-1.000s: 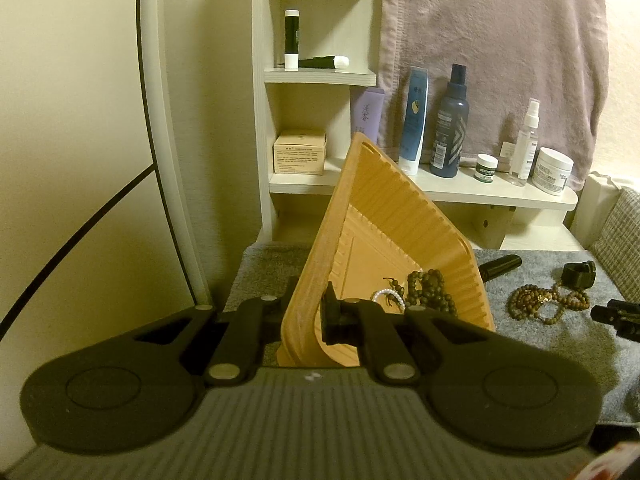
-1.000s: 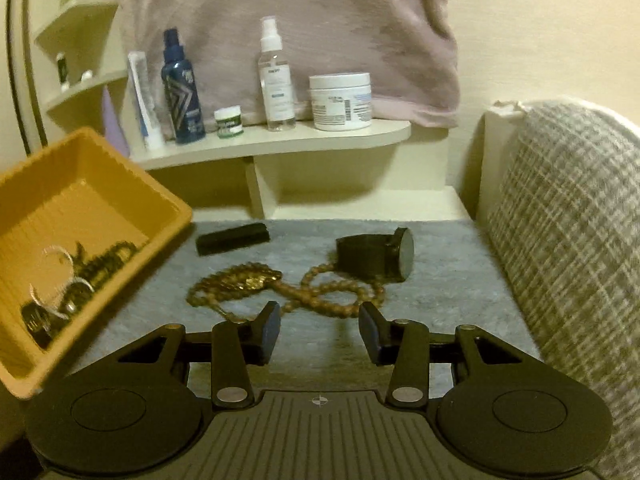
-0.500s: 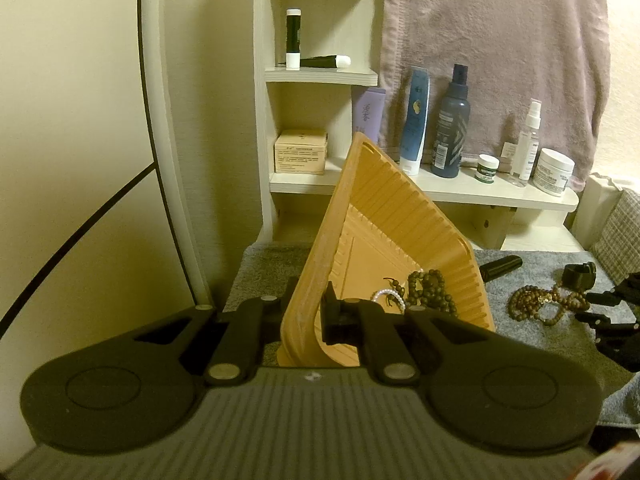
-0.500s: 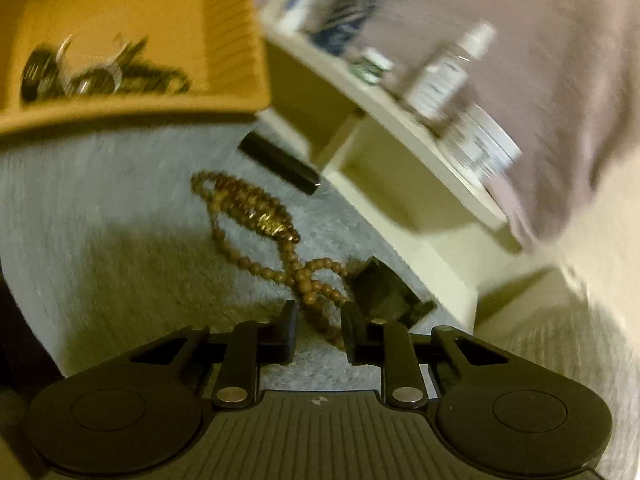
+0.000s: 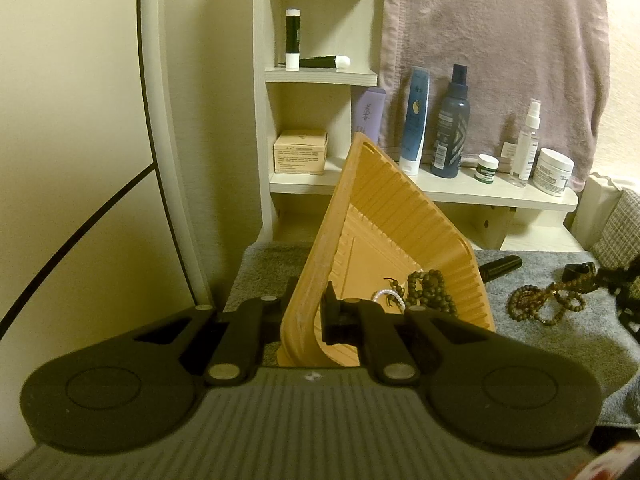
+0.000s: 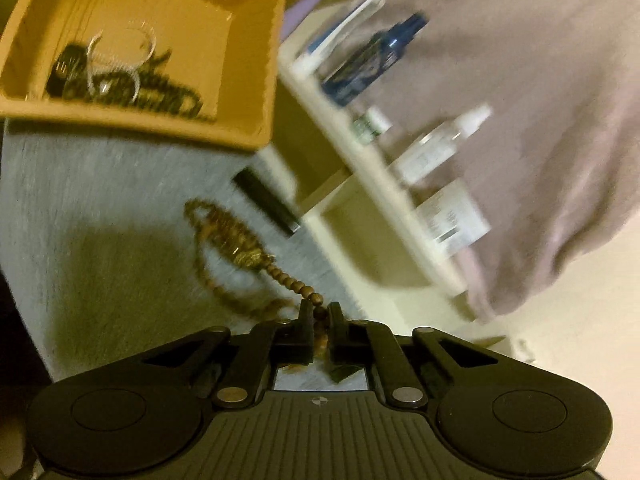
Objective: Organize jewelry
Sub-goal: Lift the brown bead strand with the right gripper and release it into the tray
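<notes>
My left gripper is shut on the near wall of the orange tray, holding it tilted up on its side. Dark bead bracelets and a clear bead bracelet lie in its low corner. A brown wooden bead necklace lies on the grey mat to the right. In the right wrist view my right gripper, rolled to one side, is shut on a strand of that bead necklace. The tray with its bracelets shows at upper left there.
A black tube and a black clip-like object lie on the mat near the necklace. A white shelf behind holds bottles and jars under a hanging mauve towel. A checked cushion is at the right edge.
My right gripper rolled, moved in over the bead necklace and shut on a strand of it. The left gripper and the tilted tray have not moved.
</notes>
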